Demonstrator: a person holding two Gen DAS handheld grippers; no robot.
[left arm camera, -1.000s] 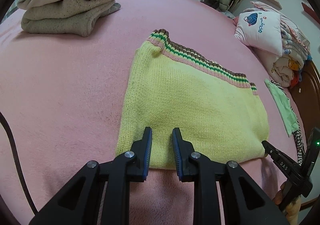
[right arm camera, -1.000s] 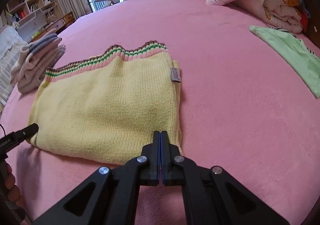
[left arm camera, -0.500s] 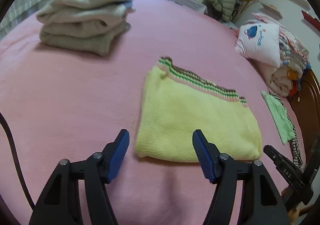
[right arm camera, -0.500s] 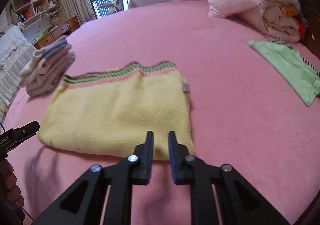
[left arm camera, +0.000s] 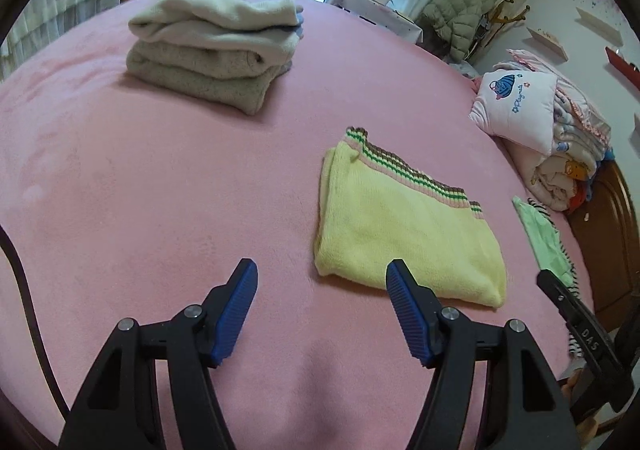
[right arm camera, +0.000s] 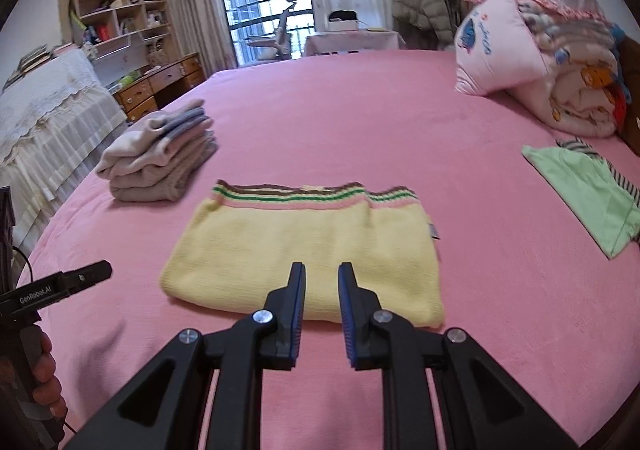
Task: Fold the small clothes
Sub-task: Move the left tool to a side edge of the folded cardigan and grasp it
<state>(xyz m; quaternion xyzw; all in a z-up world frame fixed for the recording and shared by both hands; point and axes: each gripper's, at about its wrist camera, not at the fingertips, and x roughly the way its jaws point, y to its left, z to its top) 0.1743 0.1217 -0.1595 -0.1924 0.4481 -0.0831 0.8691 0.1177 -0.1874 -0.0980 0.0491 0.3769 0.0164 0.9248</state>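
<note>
A yellow knit sweater (left arm camera: 404,226) with a pink, green and brown striped hem lies folded flat on the pink bed; it also shows in the right wrist view (right arm camera: 308,246). My left gripper (left arm camera: 320,274) is wide open and empty, raised above the bed to the near left of the sweater. My right gripper (right arm camera: 321,276) is open a little and empty, held above the sweater's near edge. Each gripper's tip shows at the edge of the other's view.
A stack of folded beige clothes (left arm camera: 216,46) sits at the far left (right arm camera: 160,162). A green garment (right arm camera: 588,190) over a striped one lies at the right. A pink pillow (right arm camera: 500,46) and rolled quilts (right arm camera: 580,82) are by the headboard.
Both grippers opened, let go of the sweater's near edge and pulled back and up. The sweater stays folded on the bed.
</note>
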